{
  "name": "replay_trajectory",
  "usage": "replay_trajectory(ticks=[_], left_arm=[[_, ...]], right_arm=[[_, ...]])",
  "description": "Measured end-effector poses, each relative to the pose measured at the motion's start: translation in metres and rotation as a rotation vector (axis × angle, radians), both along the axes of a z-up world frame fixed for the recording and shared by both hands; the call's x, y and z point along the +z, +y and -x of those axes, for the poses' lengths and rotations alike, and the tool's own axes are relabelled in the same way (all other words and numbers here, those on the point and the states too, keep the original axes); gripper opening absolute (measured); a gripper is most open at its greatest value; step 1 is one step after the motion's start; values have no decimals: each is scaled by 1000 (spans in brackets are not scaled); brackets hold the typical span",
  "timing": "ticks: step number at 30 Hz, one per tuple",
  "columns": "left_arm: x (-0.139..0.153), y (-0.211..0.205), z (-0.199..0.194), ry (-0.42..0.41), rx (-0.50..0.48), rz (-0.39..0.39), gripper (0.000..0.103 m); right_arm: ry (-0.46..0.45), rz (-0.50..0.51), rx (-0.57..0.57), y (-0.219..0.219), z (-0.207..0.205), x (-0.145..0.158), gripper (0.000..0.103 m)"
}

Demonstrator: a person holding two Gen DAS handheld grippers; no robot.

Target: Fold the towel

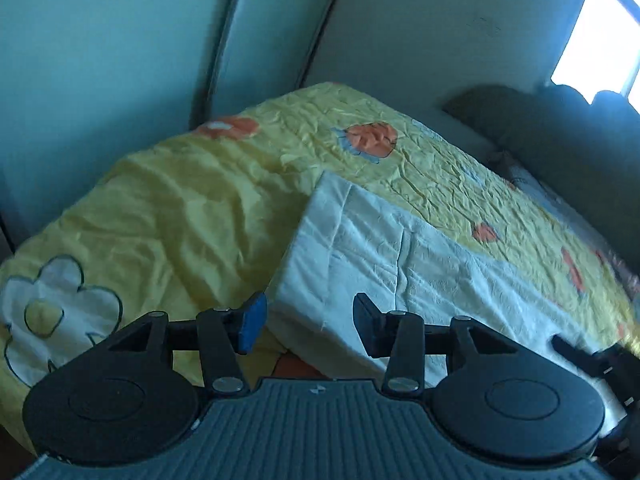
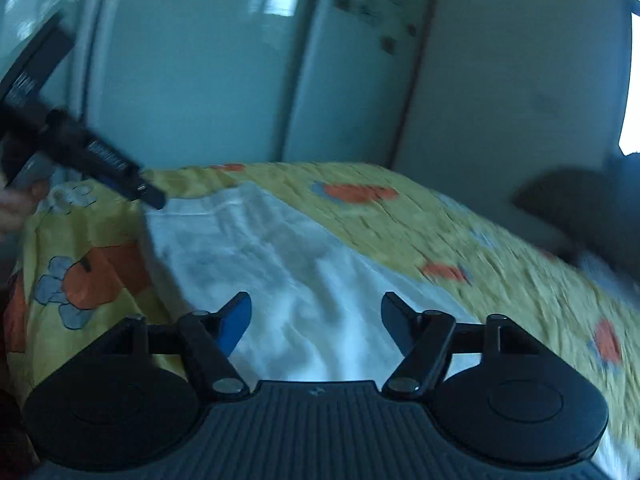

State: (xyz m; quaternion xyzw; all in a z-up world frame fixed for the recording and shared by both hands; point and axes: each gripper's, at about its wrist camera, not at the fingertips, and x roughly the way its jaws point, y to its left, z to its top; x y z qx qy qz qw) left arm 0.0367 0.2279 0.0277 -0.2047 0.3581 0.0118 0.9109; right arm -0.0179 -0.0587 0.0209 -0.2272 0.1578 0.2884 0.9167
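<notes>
A white towel (image 1: 400, 264) lies folded on a yellow flowered bedspread (image 1: 168, 200), its near left corner just under my left gripper (image 1: 308, 320). That gripper is open, its blue-padded finger left of the towel's edge and nothing pinched. In the right wrist view the towel (image 2: 260, 272) stretches away from my right gripper (image 2: 316, 320), which hovers open over its near end. The left gripper (image 2: 92, 160) shows there at the upper left, above the towel's far corner, held by a hand (image 2: 16, 208). A black part of the right gripper (image 1: 580, 356) shows at the lower right of the left wrist view.
Pale wardrobe doors (image 2: 200, 80) stand close behind the bed. A dark pillow (image 1: 540, 132) lies at the bed's far right under a bright window (image 1: 592, 40). The bedspread (image 2: 500, 248) drops off at the left edge.
</notes>
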Motion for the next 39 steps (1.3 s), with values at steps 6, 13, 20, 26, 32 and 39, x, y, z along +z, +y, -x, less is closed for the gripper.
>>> replay_trajectory(ticks=[6,13,20,26,32,39], left_arm=[[-3,20,-5,32,-21,168,50],[-25,12,-23,89,-30,245,22],[-26,12,-15,41,56,180,6],[-31,-7,-20,67,39,42,6],[-23,-15,-14,45,47,-75,28],[10,-57,-5,-74,69,-246,37]], right_arm=[[14,134,190,86,-12,-25,33],[1,218,178,104,-21,-45,15],[46,127,192,111,-24,-37,6],[125,108,187,120,-31,-37,9],[203,-141,99,31,-6,3,10],[282,-176,-466,-111,-21,-21,28]])
